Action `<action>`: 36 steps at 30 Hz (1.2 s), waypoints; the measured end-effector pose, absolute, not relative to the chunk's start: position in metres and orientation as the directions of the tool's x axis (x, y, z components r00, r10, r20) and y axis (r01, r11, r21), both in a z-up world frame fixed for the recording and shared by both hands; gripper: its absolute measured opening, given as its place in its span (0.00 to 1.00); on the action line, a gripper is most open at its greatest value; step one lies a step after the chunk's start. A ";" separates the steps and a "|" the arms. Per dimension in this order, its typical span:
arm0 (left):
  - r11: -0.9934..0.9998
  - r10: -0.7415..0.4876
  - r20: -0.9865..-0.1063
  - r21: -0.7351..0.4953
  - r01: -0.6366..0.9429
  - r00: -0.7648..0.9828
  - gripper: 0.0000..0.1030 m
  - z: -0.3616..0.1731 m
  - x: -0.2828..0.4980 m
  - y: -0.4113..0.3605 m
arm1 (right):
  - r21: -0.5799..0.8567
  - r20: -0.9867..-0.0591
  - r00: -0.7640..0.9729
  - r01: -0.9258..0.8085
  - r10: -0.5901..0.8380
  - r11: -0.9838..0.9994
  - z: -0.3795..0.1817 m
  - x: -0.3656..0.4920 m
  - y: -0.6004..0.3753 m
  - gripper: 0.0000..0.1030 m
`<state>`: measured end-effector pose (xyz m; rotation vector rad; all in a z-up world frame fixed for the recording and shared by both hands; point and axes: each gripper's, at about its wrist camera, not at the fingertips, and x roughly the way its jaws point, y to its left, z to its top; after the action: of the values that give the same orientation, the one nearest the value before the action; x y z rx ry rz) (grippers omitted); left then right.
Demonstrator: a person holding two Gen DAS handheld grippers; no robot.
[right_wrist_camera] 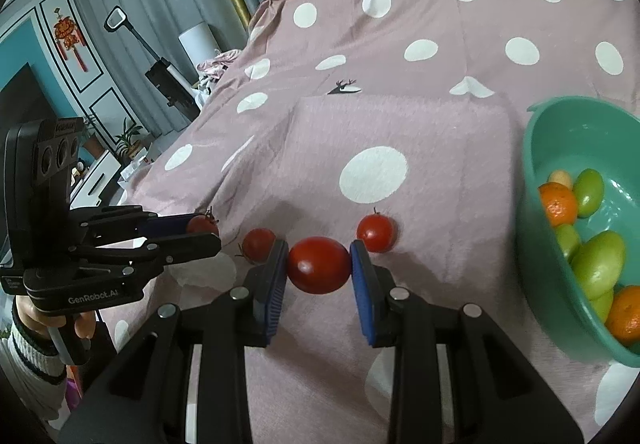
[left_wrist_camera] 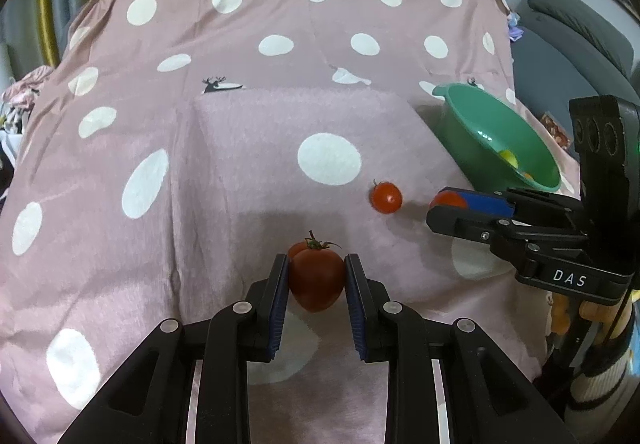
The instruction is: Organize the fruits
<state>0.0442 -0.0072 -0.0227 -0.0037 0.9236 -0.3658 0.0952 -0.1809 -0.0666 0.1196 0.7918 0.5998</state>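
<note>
Tomato between left claw pads

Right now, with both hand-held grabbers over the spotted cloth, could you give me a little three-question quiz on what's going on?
1. True or false: the left gripper clamps a red tomato, and the right gripper clamps a second tomato.
2. How many loose tomatoes lie on the polka-dot cloth? A one, B two, C four.
3. Fill in: the orange fruits and green fruits sit in the teal ____.
Key: 1 true. 2 B: one and another. 3 bowl.
</note>
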 end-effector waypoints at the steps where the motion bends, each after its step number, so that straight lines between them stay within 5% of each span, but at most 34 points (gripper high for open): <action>1: 0.938 -0.310 -0.777 -0.156 0.309 0.548 0.27 -0.021 0.044 -0.009 | 0.321 -0.629 0.550 -0.461 0.550 0.828 -0.065 0.095 -0.182 0.31; 36: 0.919 -0.328 -0.757 -0.118 0.375 0.565 0.27 0.005 0.051 -0.061 | 0.352 -0.526 0.647 -0.425 0.552 0.834 -0.034 0.075 -0.236 0.31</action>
<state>0.0508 -0.0613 0.0047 0.0580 0.8775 -0.4136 0.0753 -0.2363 -0.0343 0.2036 0.6641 0.5601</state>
